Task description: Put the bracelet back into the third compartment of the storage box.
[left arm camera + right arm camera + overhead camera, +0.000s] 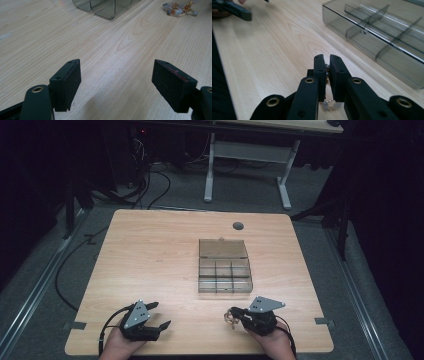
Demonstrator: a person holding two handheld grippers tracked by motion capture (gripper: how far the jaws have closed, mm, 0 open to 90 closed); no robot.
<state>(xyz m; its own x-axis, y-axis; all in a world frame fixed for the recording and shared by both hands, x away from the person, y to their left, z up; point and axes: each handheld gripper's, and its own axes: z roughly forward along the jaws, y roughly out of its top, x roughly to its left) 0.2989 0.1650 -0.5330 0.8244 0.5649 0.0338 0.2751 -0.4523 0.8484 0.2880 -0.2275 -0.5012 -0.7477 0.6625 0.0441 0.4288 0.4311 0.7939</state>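
The right gripper (327,65) is pinching a beaded bracelet (230,316) just off the table (150,250) — nearer the person than the clear divided box (225,270), whose lid is standing open. This looks like the carry step; next, it needs steering over a compartment. The left gripper (116,75) is idling, jaws spread, left of the box.

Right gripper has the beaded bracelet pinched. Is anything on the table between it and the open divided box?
Nothing visible does. The right gripper is shut on the beaded bracelet, and bare tabletop lies between it and the clear divided box, whose lid stands open at the far side.
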